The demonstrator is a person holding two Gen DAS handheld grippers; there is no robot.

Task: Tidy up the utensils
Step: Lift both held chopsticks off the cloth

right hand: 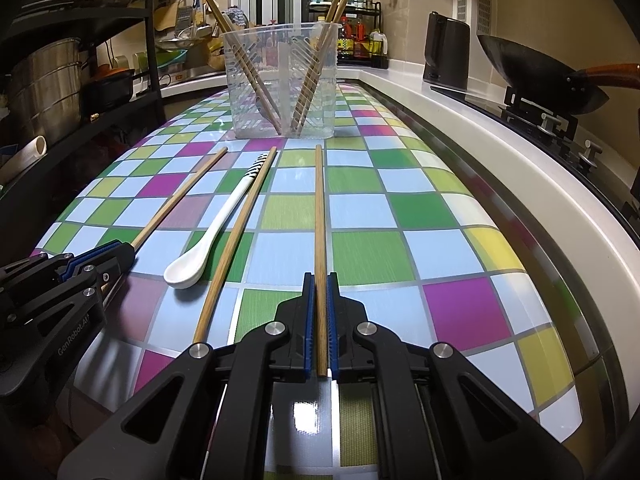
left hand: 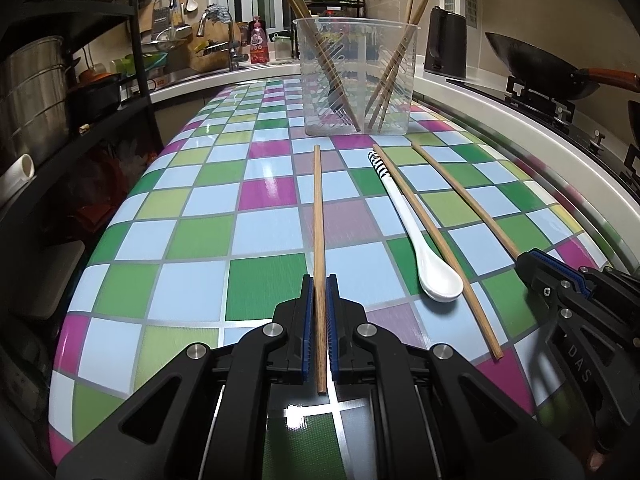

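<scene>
My left gripper (left hand: 320, 280) is shut on a wooden chopstick (left hand: 318, 216) that points toward a clear plastic holder (left hand: 356, 80) with several chopsticks standing in it. My right gripper (right hand: 320, 278) is shut on another wooden chopstick (right hand: 319, 208), low over the checkered table (right hand: 440, 208). Between them lie a white spoon with a striped handle (left hand: 416, 232) and a loose chopstick (left hand: 440, 256). In the left wrist view the right gripper (left hand: 532, 264) shows at the right, holding its chopstick (left hand: 464, 196). In the right wrist view the left gripper (right hand: 116, 254) shows at the left, with the spoon (right hand: 216, 236), the loose chopstick (right hand: 236, 240) and the holder (right hand: 280, 80).
A black shelf rack with steel pots (left hand: 36, 92) stands left of the table. A white counter (right hand: 500, 152) runs along the right with a black kettle (right hand: 446, 52) and a wok (right hand: 536, 76) on a stove. A sink and bottles sit behind the holder.
</scene>
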